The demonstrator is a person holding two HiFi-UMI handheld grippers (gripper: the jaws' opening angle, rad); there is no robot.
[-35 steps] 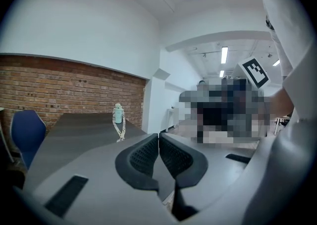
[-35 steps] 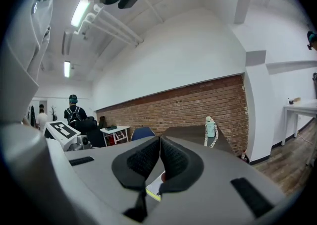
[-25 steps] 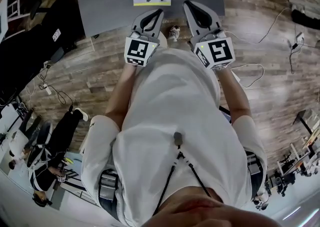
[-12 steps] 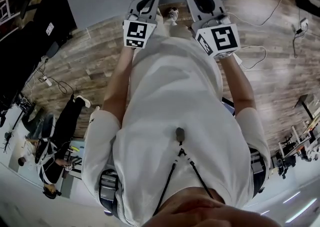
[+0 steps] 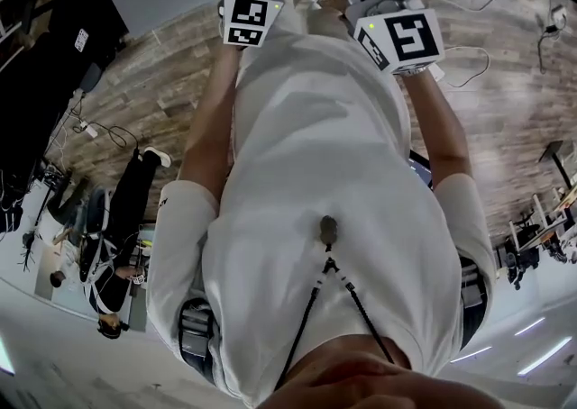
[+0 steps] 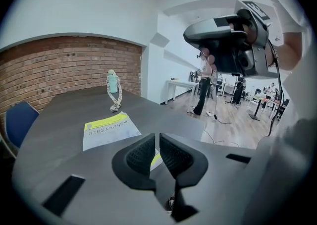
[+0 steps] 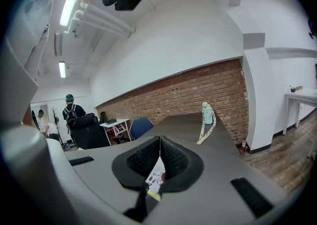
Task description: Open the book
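Fingers (image 6: pixel 140 156) meet on both grippers (image 6: pixel 157 135) (image 7: pixel 160 137); book (image 6: pixel 110 129) seemingly closed.

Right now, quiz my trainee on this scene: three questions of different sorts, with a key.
1. True or false: the book lies closed on the table.
2. The left gripper has its jaws: A) wide apart; B) together, nothing between them; C) clamped on the book.
3. Fill in: beyond the book, near the table's far end, stands a pale ____ with a strap hanging from it.

Key: 1 true; 2 B; 3 bottle.
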